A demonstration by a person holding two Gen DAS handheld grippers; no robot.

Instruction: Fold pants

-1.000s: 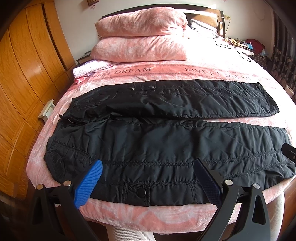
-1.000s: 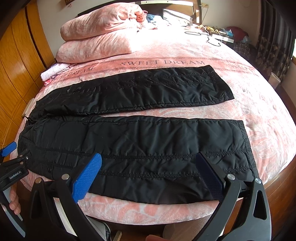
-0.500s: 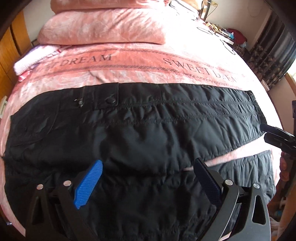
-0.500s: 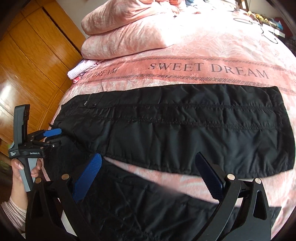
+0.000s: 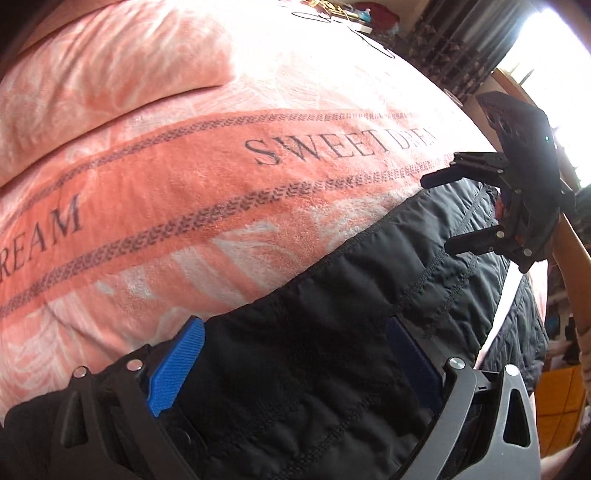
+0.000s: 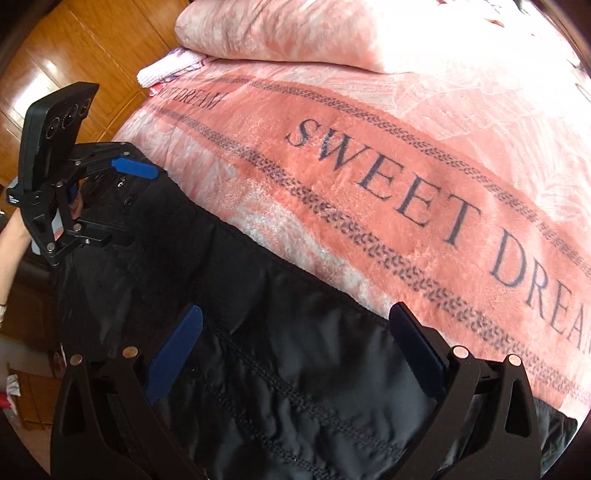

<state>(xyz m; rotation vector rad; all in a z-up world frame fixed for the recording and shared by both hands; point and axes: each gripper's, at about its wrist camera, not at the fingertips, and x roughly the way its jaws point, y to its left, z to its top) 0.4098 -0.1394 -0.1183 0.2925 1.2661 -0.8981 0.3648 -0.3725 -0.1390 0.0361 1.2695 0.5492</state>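
Note:
Black quilted pants (image 5: 332, 362) lie flat across the pink bed; they also fill the lower part of the right wrist view (image 6: 277, 350). My left gripper (image 5: 295, 358) is open, low over the far leg near its waist end, fingers straddling the fabric at its far edge. My right gripper (image 6: 295, 347) is open, low over the same leg near its cuff end. Each gripper shows in the other's view: the right one (image 5: 439, 212) at the right, the left one (image 6: 122, 203) at the left over the waist buttons.
A pink "SWEET DREAM" blanket (image 6: 388, 177) covers the bed beyond the pants. Pink pillows (image 6: 295, 33) lie at the head. A small folded white cloth (image 6: 166, 70) sits by them. A wooden wardrobe (image 6: 74, 55) stands on the left. Curtains and a window (image 5: 517, 55) are at the right.
Both grippers have moved forward over the near leg and dropped low onto the far leg's far edge. Both stay open.

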